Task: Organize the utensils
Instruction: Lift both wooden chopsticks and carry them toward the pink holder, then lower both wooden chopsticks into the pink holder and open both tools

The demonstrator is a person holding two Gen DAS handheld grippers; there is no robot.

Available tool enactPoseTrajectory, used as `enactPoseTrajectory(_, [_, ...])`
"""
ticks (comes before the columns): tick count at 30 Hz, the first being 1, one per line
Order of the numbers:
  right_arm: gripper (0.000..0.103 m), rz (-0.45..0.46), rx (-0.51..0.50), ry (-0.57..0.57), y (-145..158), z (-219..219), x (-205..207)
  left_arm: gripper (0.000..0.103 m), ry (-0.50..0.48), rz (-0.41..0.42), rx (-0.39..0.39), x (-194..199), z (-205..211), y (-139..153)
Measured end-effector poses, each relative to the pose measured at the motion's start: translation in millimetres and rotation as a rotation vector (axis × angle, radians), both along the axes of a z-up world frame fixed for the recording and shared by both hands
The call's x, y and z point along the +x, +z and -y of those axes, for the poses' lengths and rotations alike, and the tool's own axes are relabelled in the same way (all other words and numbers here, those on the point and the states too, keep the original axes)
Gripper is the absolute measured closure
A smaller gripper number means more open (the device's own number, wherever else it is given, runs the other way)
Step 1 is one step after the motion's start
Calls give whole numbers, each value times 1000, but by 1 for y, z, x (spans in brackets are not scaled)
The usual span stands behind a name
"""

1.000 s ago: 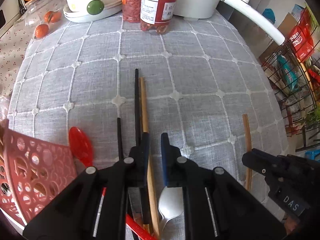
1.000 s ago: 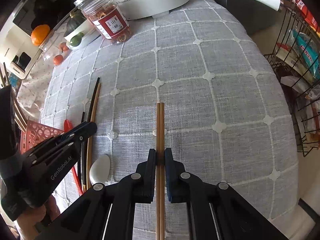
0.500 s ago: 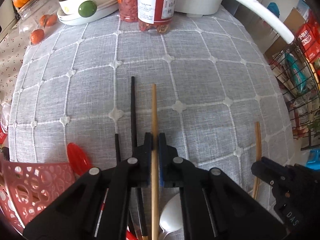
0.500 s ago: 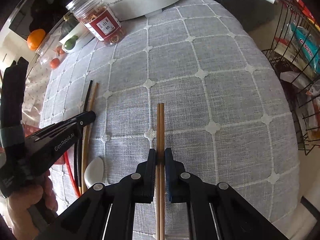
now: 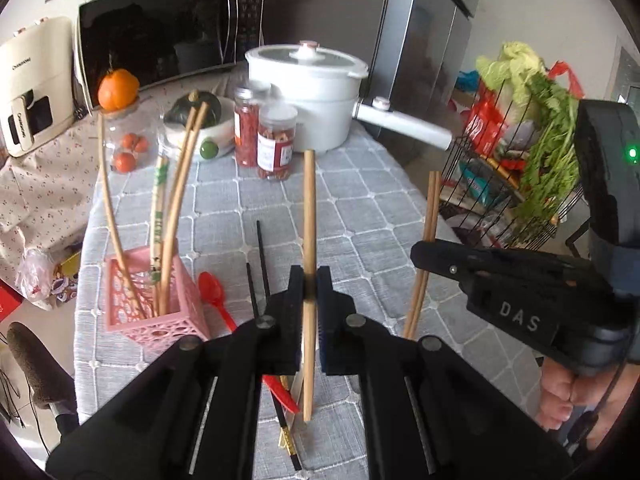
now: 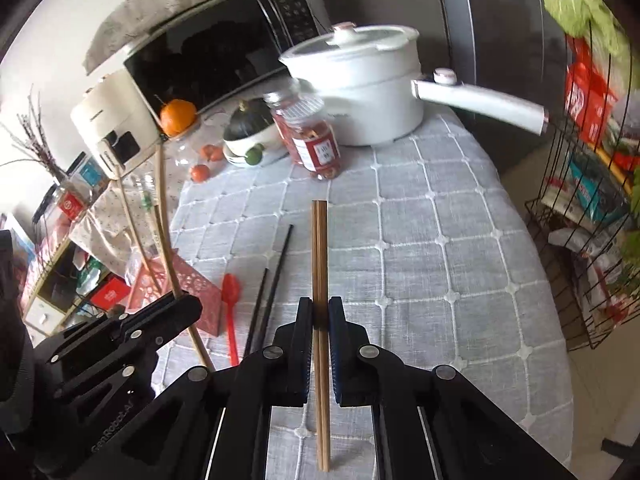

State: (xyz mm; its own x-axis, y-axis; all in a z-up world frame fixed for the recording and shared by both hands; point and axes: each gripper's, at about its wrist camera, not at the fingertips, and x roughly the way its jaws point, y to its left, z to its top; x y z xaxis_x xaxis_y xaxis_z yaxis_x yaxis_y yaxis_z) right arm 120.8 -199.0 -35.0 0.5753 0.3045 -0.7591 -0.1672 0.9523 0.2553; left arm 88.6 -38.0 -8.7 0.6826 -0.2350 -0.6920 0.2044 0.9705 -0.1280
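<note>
Chopsticks everywhere: left gripper (image 5: 309,280) pinches a single wooden chopstick (image 5: 308,216) at centre frame, right gripper (image 6: 319,312) clamps a wooden chopstick pair (image 6: 320,256).

The middle and right of the grey-clothed bench (image 6: 460,264) lie bare, giving open passage there. On the left stands the pink holder (image 5: 154,300), with tall chopsticks (image 5: 172,208) leaning out of its top and fanning across the space above it. Just right of the holder, a red spoon (image 5: 214,292) and 2 black chopsticks (image 5: 258,264) lie flat on the cloth. The far edge is crowded by 2 jars (image 5: 276,144), a bowl of produce (image 5: 200,128) and a white pot (image 5: 308,96), whose long handle (image 5: 404,126) juts rightward. A wire rack (image 6: 580,240) walls off the bench's right side.
</note>
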Motion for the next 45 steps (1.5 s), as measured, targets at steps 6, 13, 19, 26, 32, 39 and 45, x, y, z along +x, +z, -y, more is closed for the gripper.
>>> enactPoseTrajectory(6, [98, 173, -14, 18, 51, -14, -31, 96, 22, 177, -56, -39, -28, 55])
enactPoseTrajectory(13, [98, 288, 56, 34, 93, -30, -38, 96, 92, 333, -21, -46, -56, 95])
enactPoseTrajectory(19, [98, 339, 85, 82, 115, -53, -39, 96, 144, 358, 19, -32, -75, 95])
enactPoseTrajectory(26, [98, 345, 106, 120, 120, -71, -37, 96, 181, 309, 140, -1, -81, 63])
enactPoseTrajectory(32, [98, 324, 130, 149, 116, -80, -33, 96, 174, 141, 133, 31, -91, 25])
enactPoseTrajectory(39, [98, 293, 165, 176, 110, -86, -28, 67, 222, 77, 37, 34, -106, 17])
enactPoseTrajectory(45, [98, 262, 183, 196, 100, -93, -20, 55, 243, 70, -19, 19, -117, 22])
